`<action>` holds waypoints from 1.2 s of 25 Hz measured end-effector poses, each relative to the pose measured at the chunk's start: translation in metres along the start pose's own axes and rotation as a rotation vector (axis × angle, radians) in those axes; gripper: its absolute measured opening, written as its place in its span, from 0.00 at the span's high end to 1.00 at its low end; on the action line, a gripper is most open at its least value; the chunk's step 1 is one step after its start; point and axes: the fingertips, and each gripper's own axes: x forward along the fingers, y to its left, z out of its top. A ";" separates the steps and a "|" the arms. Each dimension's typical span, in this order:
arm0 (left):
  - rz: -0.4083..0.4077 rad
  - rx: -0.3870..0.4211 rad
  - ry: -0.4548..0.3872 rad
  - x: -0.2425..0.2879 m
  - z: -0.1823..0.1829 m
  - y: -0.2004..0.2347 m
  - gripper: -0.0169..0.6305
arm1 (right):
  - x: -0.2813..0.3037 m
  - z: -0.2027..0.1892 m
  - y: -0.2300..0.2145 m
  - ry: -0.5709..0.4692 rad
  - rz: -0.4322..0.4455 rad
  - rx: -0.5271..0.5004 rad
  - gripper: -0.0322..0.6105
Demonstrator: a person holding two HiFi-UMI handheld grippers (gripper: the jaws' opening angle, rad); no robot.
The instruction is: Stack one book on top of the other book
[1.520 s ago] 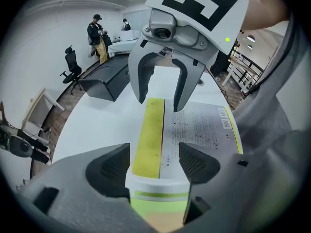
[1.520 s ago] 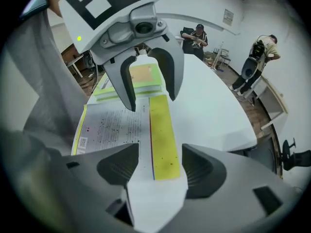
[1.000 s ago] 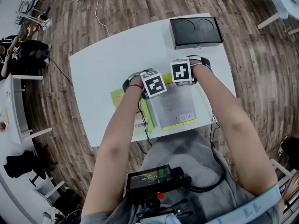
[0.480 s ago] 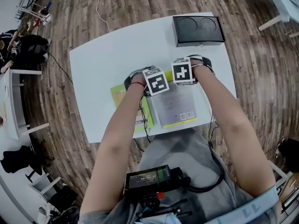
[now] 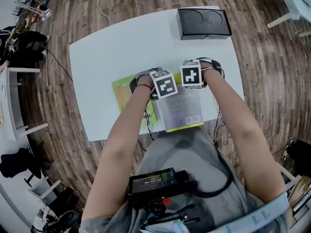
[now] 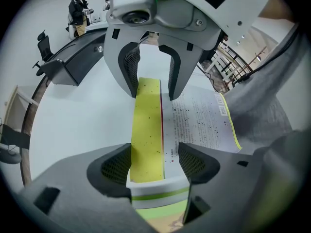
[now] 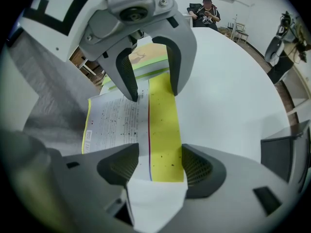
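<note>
The left gripper [image 6: 154,163] is clamped on the white-and-yellow book [image 6: 194,120]. Its jaws stand wide, with a pad pressed to each side of the book's yellow spine end. The right gripper [image 7: 160,168] faces it from the other end of the same spine and grips in the same way, jaws wide and pads against the book. Both grippers point steeply down, and each bears a cube with square markers.

The held book shows a white, printed cover with thin yellow edging. It sits near the person's edge of the table [image 5: 107,47], over the right part of the green book [image 5: 120,86]. The green book lies flat and sticks out to the left. Whether the upper book rests fully on the lower one cannot be told.

The table is white and otherwise bare, apart from a black box [image 5: 204,23] with two round recesses at its far right corner, well apart from the books. Below the table is a dark wooden plank floor [image 5: 146,4].

Further out, one person [image 6: 77,8] stands beside a desk in the left gripper view, and another person [image 7: 206,8] sits beyond the table in the right gripper view.

In all there are two grippers, two books, one box and one work table.
</note>
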 end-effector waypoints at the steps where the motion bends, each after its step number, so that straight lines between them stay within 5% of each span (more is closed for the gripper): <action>1: -0.002 0.003 0.001 0.001 0.000 -0.005 0.51 | 0.001 -0.001 0.006 -0.003 0.003 0.003 0.55; 21: -0.009 0.008 0.009 0.025 0.001 -0.073 0.51 | 0.019 -0.002 0.074 -0.088 -0.015 0.002 0.55; 30: 0.143 -0.106 -0.118 -0.002 -0.015 -0.061 0.51 | -0.014 -0.016 0.074 -0.296 -0.157 0.161 0.55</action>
